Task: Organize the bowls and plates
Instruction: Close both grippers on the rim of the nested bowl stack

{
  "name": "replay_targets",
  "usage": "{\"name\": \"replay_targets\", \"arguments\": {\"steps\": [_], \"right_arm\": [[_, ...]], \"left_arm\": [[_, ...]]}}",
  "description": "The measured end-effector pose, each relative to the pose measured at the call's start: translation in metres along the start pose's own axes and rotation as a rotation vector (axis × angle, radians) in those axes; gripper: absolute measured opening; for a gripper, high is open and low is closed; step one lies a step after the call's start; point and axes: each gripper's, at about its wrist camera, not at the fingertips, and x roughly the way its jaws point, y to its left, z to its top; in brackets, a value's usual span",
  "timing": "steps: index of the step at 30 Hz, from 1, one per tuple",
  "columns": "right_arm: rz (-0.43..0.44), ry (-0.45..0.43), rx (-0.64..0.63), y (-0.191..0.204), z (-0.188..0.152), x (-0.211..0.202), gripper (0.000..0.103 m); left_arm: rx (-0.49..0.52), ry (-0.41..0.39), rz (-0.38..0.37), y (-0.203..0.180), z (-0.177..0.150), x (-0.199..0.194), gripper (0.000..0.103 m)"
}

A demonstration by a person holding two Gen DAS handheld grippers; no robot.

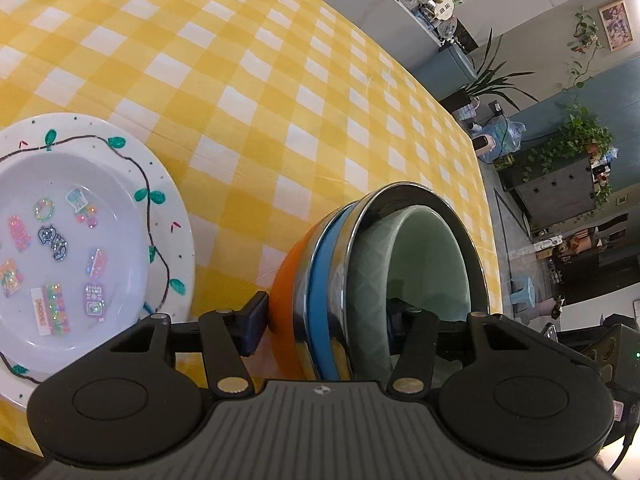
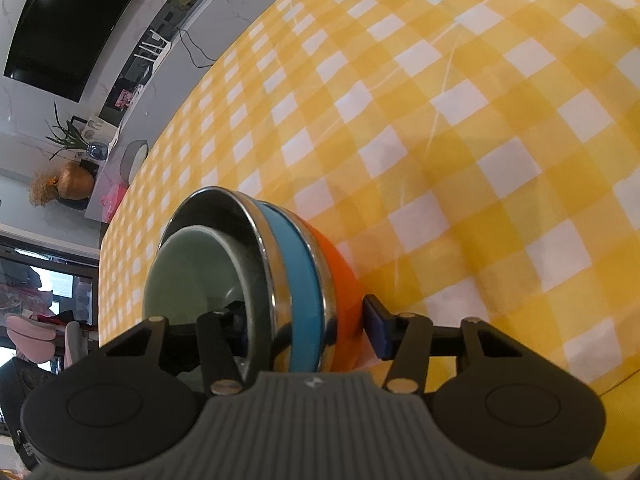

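The left gripper is clamping the wall of a nested bowl stack, with one blue-padded finger pressing against the orange outer bowl and the opposite finger sitting inside the pale green inner bowl. The right gripper is gripping the same stack from the opposite side: one pad is lying just beside or against the orange wall (contact itself is hard to confirm at that edge), and the other finger is reaching into the green bowl. Between orange and green, each view is showing a blue band flanked by polished steel rims, so the stack is appearing to hold at least four bowls, tilted so that its mouth is facing sideways. The stack is being held against or just above the yellow checked tablecloth; whether it is touching the cloth cannot be told. Only the left wrist view is showing a white plate with a painted vine border and stickers, lying flat on the cloth just beside the left gripper, and, farther off, potted plants and a dark cabinet. Only the right wrist view is showing a wall-mounted dark screen and a shelf beyond the table's far edge.
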Motion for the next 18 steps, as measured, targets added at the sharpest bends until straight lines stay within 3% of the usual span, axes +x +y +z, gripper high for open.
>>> {"name": "replay_targets", "arguments": {"steps": [18], "right_arm": [[0.076, -0.028, -0.047, 0.020, -0.017, -0.022, 0.049]], "left_arm": [[0.033, -0.072, 0.023, -0.013, -0.012, -0.055, 0.061]]}}
